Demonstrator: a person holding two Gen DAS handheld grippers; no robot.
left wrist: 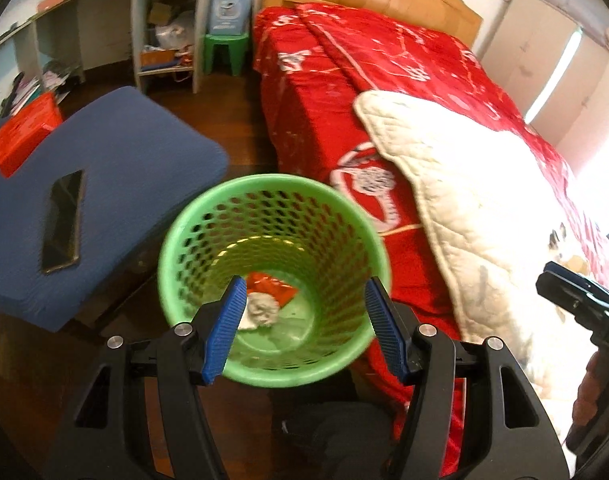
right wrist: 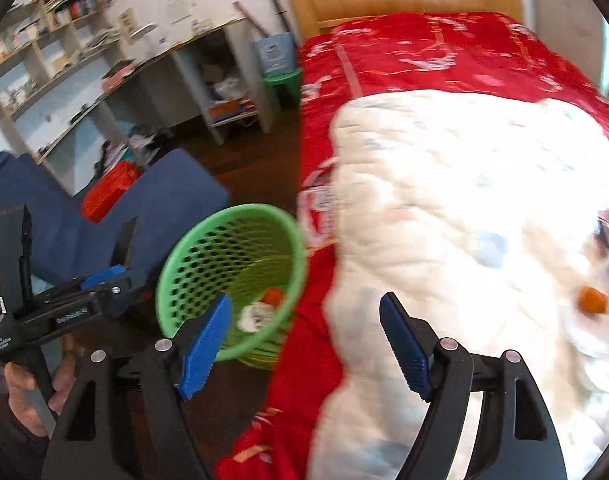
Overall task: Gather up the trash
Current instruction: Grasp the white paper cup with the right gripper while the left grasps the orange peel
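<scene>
A green perforated wastebasket (left wrist: 208, 216) stands on the dark floor beside the bed. At its bottom lie a crumpled white tissue (left wrist: 260, 312) and a red wrapper (left wrist: 272, 286). My left gripper (left wrist: 304, 284) hangs open over the basket's mouth, with nothing between its blue pads. My right gripper (right wrist: 304, 298) is open and holds nothing, over the bed's edge just right of the basket (right wrist: 192, 264). An orange scrap (right wrist: 592, 300) lies on the white quilt (right wrist: 464, 208) at the far right. A hand (right wrist: 24, 396) holds the left gripper's body (right wrist: 64, 312).
The bed with a red cover (left wrist: 344, 80) fills the right side. A blue chair seat (left wrist: 124, 168) to the left of the basket carries a dark phone (left wrist: 62, 220) and a red box (left wrist: 24, 136). Behind are a green stool (left wrist: 226, 46) and cluttered shelves (left wrist: 164, 32).
</scene>
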